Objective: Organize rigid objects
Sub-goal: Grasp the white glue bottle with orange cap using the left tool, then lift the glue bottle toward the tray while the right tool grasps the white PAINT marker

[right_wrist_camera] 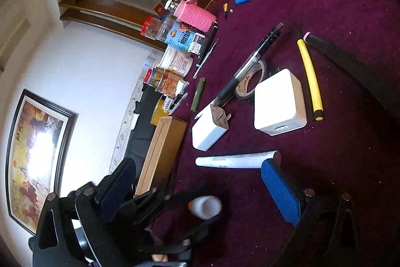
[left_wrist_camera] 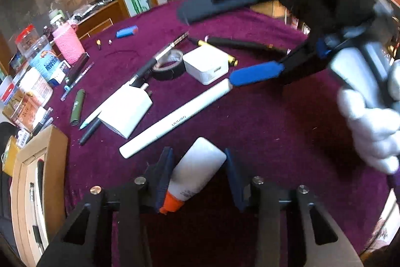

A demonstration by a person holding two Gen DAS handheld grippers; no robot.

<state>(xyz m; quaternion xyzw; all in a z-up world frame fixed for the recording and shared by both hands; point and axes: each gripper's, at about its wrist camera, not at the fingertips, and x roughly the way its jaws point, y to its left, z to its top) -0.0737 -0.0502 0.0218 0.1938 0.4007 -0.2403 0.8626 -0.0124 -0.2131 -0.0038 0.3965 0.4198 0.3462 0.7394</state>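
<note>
White glue bottle, orange-capped, sits slantwise between the left gripper pads, which appear closed on it, above the maroon tablecloth near its front edge. Judged risk: the crooked, smooth bottle could twist free. The right gripper hangs wide open, empty, over a white tube. Chargers, tape and pens crowd the cloth's middle; a cardboard box waits at the left edge.

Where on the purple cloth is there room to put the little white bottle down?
Bare purple tablecloth lies between the long white tube and the gloved hand, and at the far side past the blue lighter. It is crowded around the white square charger, black tape roll and jars.
</note>
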